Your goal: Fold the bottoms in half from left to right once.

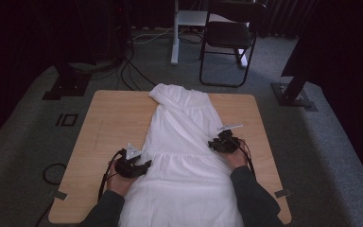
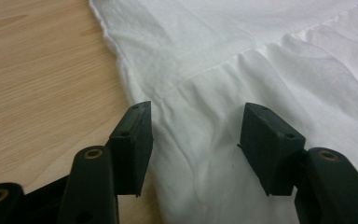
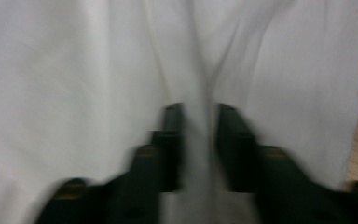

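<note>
1. On a wooden table (image 1: 104,123), a white garment (image 1: 184,142) lies spread lengthwise, its narrow top toward the far edge and its wide gathered skirt running off the near edge toward the person.

2. Both hands work at the level of the gathered waist seam: the left gripper (image 1: 144,165) at the garment's left edge, the right gripper (image 1: 213,144) at its right edge.

3. Judged from this layout, the step in hand is taking hold of the cloth at both sides, likely to fold or smooth it; the right side looks gripped, the left not yet.

4. Seen from the left gripper view, the left gripper (image 2: 196,140) has its jaws roughly half open, straddling the fabric (image 2: 261,70) just inside the hem, beside bare wood (image 2: 37,84). Cloth lies between the pads (image 2: 130,140), which do not press on it.

5. Seen from the right gripper view, blurred, the right gripper (image 3: 199,140) has its jaws nearly together, pinching a raised ridge of the white cloth (image 3: 74,70) between them.

6. Next, the left jaws would need to close on the hem so both sides lift evenly; a one-sided pull risks dragging the garment askew.
</note>
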The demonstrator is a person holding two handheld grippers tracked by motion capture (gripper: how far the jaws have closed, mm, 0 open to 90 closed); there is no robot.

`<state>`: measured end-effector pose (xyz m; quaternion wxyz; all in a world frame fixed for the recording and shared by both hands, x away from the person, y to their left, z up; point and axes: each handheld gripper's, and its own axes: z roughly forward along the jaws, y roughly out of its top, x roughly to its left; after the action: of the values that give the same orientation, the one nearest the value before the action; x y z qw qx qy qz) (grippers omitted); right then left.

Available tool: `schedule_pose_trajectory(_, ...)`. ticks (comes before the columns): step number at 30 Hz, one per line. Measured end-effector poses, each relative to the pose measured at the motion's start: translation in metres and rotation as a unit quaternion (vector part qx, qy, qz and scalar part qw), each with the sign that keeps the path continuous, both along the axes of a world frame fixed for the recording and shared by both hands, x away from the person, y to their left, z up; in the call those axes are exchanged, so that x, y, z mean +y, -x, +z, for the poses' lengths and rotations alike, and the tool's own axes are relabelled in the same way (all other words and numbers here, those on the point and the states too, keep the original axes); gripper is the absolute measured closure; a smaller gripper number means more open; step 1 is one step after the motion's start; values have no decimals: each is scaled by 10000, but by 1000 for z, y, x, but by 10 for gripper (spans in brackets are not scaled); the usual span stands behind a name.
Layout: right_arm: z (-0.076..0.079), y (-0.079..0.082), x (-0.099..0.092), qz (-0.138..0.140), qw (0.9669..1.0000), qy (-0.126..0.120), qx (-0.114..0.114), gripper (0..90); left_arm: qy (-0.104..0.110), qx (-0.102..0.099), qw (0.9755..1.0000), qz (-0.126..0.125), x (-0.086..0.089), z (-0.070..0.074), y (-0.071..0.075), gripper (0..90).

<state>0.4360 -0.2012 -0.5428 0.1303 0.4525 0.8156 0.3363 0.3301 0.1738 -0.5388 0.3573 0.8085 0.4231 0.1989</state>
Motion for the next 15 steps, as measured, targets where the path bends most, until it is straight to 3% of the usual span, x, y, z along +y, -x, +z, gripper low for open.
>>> schedule_pose_trajectory(1, 2, -1, -1, -60, 9999, 152, -40, 884, -8, 4, 10000, -17, -1, -1, 1, 430)
schedule_pose_trajectory(3, 8, -1, -4, -157, 9996, 142, -159, 890, 3, 13, 10000, -38, -2, -2, 2, 416)
schedule_pose_trajectory(4, 18, 1, -8, -277, 9990, 30, -343, 892, -11, 38, 10000, -80, -3, -3, 3, 416)
schedule_pose_trajectory(6, 45, 9, -17, -525, 9937, 57, -986, 892, -55, 115, 9998, -145, -6, -8, 5, 409)
schedule_pose_trajectory(7, 59, 14, -22, -685, 9890, 157, -1304, 892, -55, 152, 9997, -181, -8, -10, 6, 411)
schedule_pose_trajectory(8, 64, 15, -24, -774, 9863, 238, -1435, 891, -48, 221, 9995, -206, -9, -12, 7, 411)
schedule_pose_trajectory(9, 64, 15, -24, -774, 9863, 238, -1435, 891, -48, 221, 9995, -206, -9, -12, 7, 411)
schedule_pose_trajectory(10, 66, 15, -27, -836, 9840, 371, -1527, 889, 12, 163, 9995, -256, -14, -18, 11, 411)
schedule_pose_trajectory(11, 54, 5, -36, -994, 9844, 594, -1329, 887, 20, 157, 9995, -273, -15, -18, 12, 410)
schedule_pose_trajectory(12, 42, 0, -39, -1008, 9861, 645, -1153, 886, 26, 172, 9995, -275, -16, -18, 12, 410)
schedule_pose_trajectory(15, 6, -9, -43, -992, 9909, 579, -698, 881, 9, 181, 9995, -266, -14, -13, 10, 410)
